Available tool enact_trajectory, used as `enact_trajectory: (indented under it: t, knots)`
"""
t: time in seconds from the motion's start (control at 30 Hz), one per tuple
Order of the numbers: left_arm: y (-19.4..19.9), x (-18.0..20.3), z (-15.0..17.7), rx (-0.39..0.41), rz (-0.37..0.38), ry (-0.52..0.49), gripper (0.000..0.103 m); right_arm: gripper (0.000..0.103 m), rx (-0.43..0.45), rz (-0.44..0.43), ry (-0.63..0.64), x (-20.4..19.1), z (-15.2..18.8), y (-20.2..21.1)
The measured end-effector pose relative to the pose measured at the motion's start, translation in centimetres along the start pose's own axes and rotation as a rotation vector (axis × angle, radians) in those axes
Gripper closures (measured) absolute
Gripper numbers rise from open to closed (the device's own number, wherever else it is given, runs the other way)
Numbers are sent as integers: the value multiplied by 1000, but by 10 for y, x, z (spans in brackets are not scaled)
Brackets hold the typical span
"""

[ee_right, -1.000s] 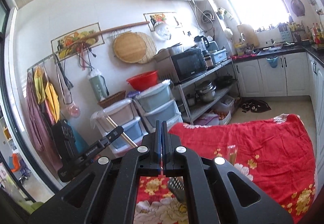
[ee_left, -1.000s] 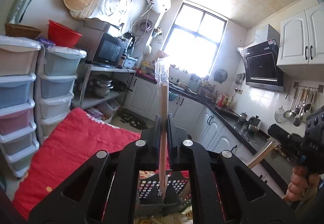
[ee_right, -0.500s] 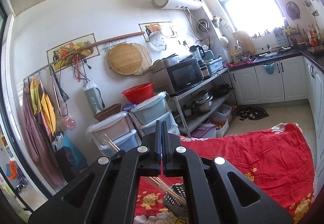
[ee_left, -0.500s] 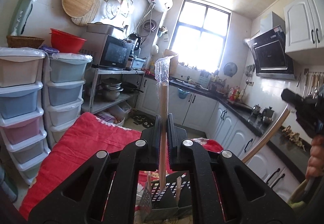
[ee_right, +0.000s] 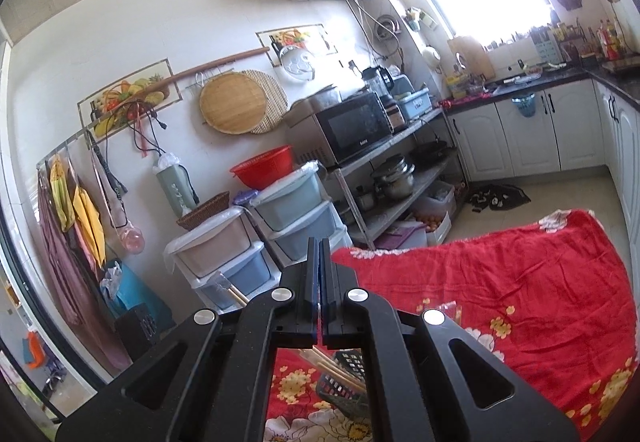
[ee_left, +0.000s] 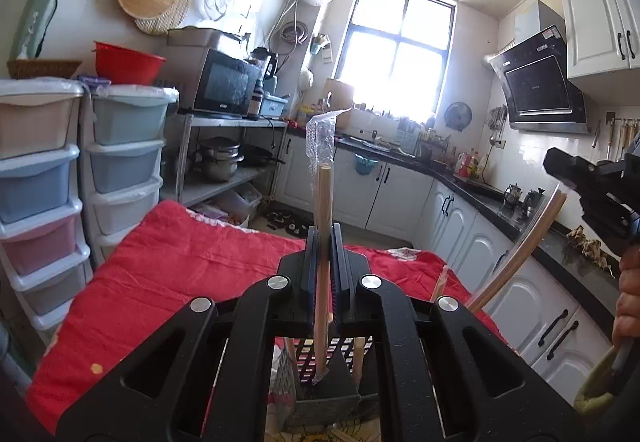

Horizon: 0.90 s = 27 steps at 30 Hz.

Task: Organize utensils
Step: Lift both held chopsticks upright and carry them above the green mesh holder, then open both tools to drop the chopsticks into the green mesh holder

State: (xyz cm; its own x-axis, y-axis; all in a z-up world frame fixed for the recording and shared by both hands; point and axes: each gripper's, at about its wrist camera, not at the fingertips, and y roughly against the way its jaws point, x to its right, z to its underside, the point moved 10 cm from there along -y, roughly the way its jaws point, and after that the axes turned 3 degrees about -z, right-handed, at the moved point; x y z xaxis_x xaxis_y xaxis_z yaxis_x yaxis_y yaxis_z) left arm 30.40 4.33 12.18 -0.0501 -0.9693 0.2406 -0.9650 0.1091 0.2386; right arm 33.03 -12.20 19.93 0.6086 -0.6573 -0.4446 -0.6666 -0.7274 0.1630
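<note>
- My left gripper (ee_left: 323, 242): jaws clamped on a plastic-wrapped wooden stick (ee_left: 322, 238), held upright so that its lower tip enters the dark slotted utensil basket (ee_left: 326, 398) directly below.
- My right gripper (ee_right: 321, 262): jaws pressed together; whether they pinch anything I cannot tell.
- Basket: stands on the red floral cloth (ee_right: 500, 282), near its front edge.

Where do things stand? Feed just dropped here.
Left gripper shut on wrapped chopsticks, upright above black holder. Right gripper shut on another pair. Path clear.
</note>
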Motion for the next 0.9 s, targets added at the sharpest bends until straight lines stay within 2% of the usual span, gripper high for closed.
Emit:
enact_trajectory:
  t: [0.37,0.73,0.8,0.83,0.87,0.9]
  knots:
    - [-12,-3,23,-37,17,26,100,102,-67,36,-35,21,36,-28]
    - [-19,5,37,-83,47,28,100,101,-101,57,-73,33,52,-38]
    - [-19,5,38,-88,46,28,98,95,-101,66,-74,35,54,-38]
    - [-19,5,39,-90,47,31,96,86,-98,70,-76,36,54,-37]
    - [-19,4,39,-90,48,33,91,78,-93,74,-79,37,54,-36]
    - [-19,4,40,-92,47,34,86,77,-90,77,-80,38,54,-34]
